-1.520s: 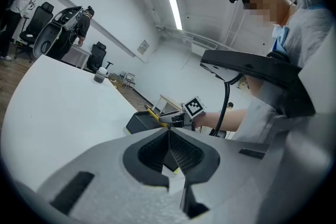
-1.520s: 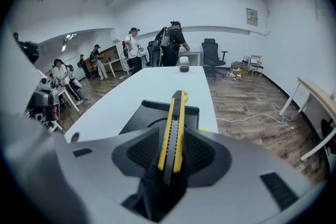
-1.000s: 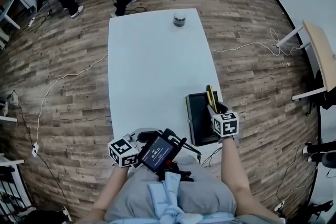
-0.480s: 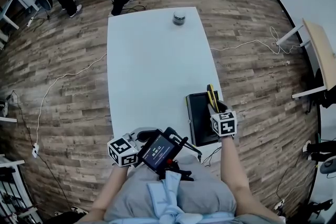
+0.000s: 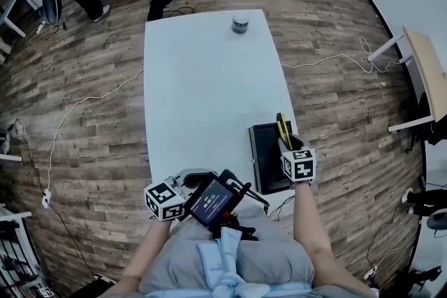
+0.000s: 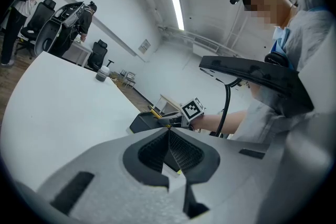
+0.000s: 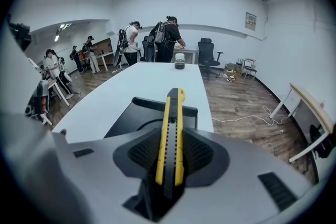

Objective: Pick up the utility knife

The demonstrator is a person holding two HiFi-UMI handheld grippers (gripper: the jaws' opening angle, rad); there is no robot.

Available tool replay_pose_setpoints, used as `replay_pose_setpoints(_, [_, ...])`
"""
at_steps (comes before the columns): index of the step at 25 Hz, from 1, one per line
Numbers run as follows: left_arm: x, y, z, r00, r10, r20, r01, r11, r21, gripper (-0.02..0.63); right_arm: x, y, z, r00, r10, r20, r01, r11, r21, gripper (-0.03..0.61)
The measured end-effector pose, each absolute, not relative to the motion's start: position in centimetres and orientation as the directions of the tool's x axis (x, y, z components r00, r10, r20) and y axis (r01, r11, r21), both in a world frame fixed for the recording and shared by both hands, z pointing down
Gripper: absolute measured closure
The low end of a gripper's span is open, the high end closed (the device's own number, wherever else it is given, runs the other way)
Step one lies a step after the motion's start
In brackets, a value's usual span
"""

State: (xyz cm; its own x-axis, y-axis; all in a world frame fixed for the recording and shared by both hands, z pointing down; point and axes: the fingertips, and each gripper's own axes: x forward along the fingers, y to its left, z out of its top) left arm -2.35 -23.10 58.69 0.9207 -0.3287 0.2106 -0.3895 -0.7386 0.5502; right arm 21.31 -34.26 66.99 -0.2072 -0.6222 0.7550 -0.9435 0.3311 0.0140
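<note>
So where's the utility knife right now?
The utility knife is clamped in the right hand-held gripper, pointing out over the black tray at the near right corner of the table.

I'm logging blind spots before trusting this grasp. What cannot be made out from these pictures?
- Utility knife, near end: right gripper view, buried between the jaws.
- Black tray, near right corner: head view, covered by the right gripper.
- Jar, contents: too small in every view.
</note>
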Motion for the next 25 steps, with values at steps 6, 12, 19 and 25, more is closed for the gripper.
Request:
replay_pose_setpoints(6, [-2.4,-22.9,58.7,0.921,-0.323,0.217,-0.388,-0.75,0.536,0.594,21.3,-34.2,66.5,-0.219,-0.633,0.742,-0.947,0.321,-0.006,0.439])
replay_pose_setpoints(12, [-2.2,-22.9,58.6,0.924,-0.317,0.215,-0.383,-0.756,0.531,0.594,20.9,-33.9,65.9,-0.232,-0.639,0.733,-0.947,0.321,-0.02,0.439])
replay_pose_setpoints(19, [-2.1,-23.1,58.5,0.925,-0.318,0.209,-0.381,-0.761,0.525,0.594,20.7,-33.3,65.0,-0.242,-0.65,0.721,-0.944,0.33,-0.019,0.44])
replay_pose_setpoints(25, [-2.2,-22.9,58.3,0.928,-0.314,0.202,-0.374,-0.77,0.517,0.594,20.1,-32.9,63.8,-0.244,-0.665,0.706,-0.934,0.357,0.014,0.44])
